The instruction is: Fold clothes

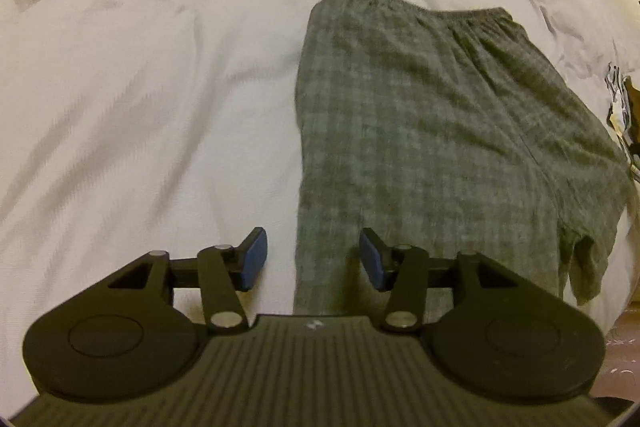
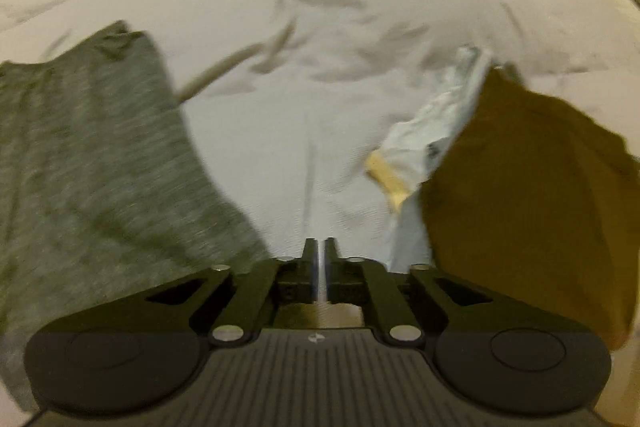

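Lying flat on the white bedsheet (image 1: 140,87), the grey checked shorts (image 1: 440,131) serve as the landmark: waistband at the far end, hems toward the camera. The left gripper (image 1: 313,259) hovers at the shorts' near-left edge, fingers spread wide and holding nothing; one blue pad (image 1: 254,259) sits over bare sheet just left of that edge, the other over the fabric. The right gripper (image 2: 319,267) is off the shorts' right side, fingers nearly pressed together with only a thin slit between, nothing visibly caught. Further right of the shorts lie a brown garment (image 2: 520,187) and a pale printed garment (image 2: 436,119) tucked partly under it. Judged step: the approach before the first fold, no grasp yet made. Next move calls for the left fingers to drop onto the near-left hem and pinch it, and the right to open and take a matching edge; the right view is blurred
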`<state>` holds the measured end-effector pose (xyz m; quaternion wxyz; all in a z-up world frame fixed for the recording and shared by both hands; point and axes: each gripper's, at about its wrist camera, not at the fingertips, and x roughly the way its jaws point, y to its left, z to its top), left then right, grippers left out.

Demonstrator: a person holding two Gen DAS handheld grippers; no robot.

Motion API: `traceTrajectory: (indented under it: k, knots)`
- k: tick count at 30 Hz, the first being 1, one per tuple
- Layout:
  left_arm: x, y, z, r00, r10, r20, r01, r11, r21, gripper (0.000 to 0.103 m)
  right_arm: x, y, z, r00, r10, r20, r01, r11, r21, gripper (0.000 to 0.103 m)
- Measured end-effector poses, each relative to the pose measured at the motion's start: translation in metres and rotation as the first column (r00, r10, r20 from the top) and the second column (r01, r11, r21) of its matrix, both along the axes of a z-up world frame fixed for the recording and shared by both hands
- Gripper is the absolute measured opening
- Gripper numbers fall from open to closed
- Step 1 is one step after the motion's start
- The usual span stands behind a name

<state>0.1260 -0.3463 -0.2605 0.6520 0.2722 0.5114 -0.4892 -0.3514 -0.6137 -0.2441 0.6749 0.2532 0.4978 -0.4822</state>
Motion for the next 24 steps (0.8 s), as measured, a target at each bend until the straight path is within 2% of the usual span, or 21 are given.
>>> traceTrajectory:
  k: [4, 6, 8, 10, 12, 13, 15, 16, 17, 18, 19, 20, 21, 22, 23, 24]
  knots:
    - [0.003, 0.019, 0.000, 0.999, 0.014, -0.034, -0.013, 1.000, 0.010, 0.047, 0.017, 0.038, 0.023, 0.995, 0.048, 0.087, -0.045, 0.998, -0.037, 0.018]
    - [0.004, 0.028, -0.001, 0.997, 0.019, -0.074, -0.018, 1.000, 0.012, 0.047, 0.034, 0.073, 0.028, 0.983, 0.119, 0.138, -0.120, 0.993, -0.005, 0.018]
    - [0.003, 0.035, -0.005, 0.991, 0.033, -0.132, -0.031, 0.999, 0.017, 0.047, 0.052, 0.110, 0.028, 0.963, 0.207, 0.175, -0.215, 0.976, 0.028, 0.023]
    - [0.000, 0.038, -0.011, 0.986, 0.040, -0.162, -0.037, 0.999, 0.019, 0.044, 0.073, 0.148, 0.022, 0.930, 0.314, 0.190, -0.330, 0.942, 0.059, 0.045]
    - [-0.003, 0.038, -0.019, 0.980, 0.035, -0.194, -0.030, 0.999, 0.026, 0.037, 0.093, 0.185, 0.013, 0.888, 0.427, 0.170, -0.443, 0.894, 0.068, 0.054]
    - [-0.005, 0.037, -0.022, 0.979, 0.029, -0.204, -0.023, 0.999, 0.030, 0.033, 0.103, 0.201, 0.008, 0.863, 0.485, 0.138, -0.496, 0.866, 0.058, 0.055]
    - [-0.008, 0.034, -0.028, 0.974, 0.008, -0.225, 0.000, 0.999, 0.033, 0.016, 0.122, 0.231, -0.002, 0.802, 0.595, 0.061, -0.597, 0.801, 0.036, 0.058]
    - [-0.008, 0.033, -0.027, 0.973, -0.005, -0.231, 0.013, 0.999, 0.031, 0.003, 0.129, 0.240, -0.009, 0.779, 0.627, 0.018, -0.627, 0.778, 0.030, 0.058]
    - [-0.008, 0.032, -0.024, 0.972, -0.018, -0.235, 0.025, 0.999, 0.026, 0.003, 0.135, 0.246, -0.016, 0.757, 0.652, -0.027, -0.652, 0.758, 0.027, 0.058]
    - [-0.006, 0.033, -0.018, 0.973, -0.031, -0.228, 0.035, 0.999, 0.014, 0.003, 0.141, 0.252, -0.023, 0.734, 0.675, -0.072, -0.676, 0.737, 0.024, 0.055]
    - [-0.005, 0.033, -0.012, 0.975, -0.042, -0.220, 0.043, 0.999, 0.000, 0.003, 0.143, 0.253, -0.029, 0.727, 0.680, -0.098, -0.681, 0.732, 0.031, 0.051]
    - [-0.001, 0.035, -0.004, 0.977, -0.045, -0.210, 0.042, 0.999, -0.016, 0.003, 0.143, 0.252, -0.036, 0.724, 0.679, -0.118, -0.680, 0.732, 0.041, 0.042]
    - [0.004, 0.037, 0.003, 0.978, -0.039, -0.206, 0.034, 0.999, -0.028, 0.003, 0.141, 0.250, -0.038, 0.727, 0.675, -0.128, -0.675, 0.736, 0.049, 0.028]
    - [0.008, 0.039, 0.008, 0.978, -0.036, -0.203, 0.029, 0.999, -0.037, 0.003, 0.140, 0.248, -0.039, 0.730, 0.670, -0.135, -0.669, 0.741, 0.056, 0.008]
    - [0.011, 0.039, 0.009, 0.978, -0.040, -0.205, 0.033, 0.999, -0.036, 0.003, 0.136, 0.246, -0.037, 0.729, 0.667, -0.152, -0.667, 0.743, 0.060, 0.001]
    - [0.014, 0.040, 0.009, 0.977, -0.043, -0.207, 0.037, 0.999, -0.036, 0.003, 0.133, 0.247, -0.035, 0.725, 0.668, -0.167, -0.669, 0.741, 0.063, 0.002]
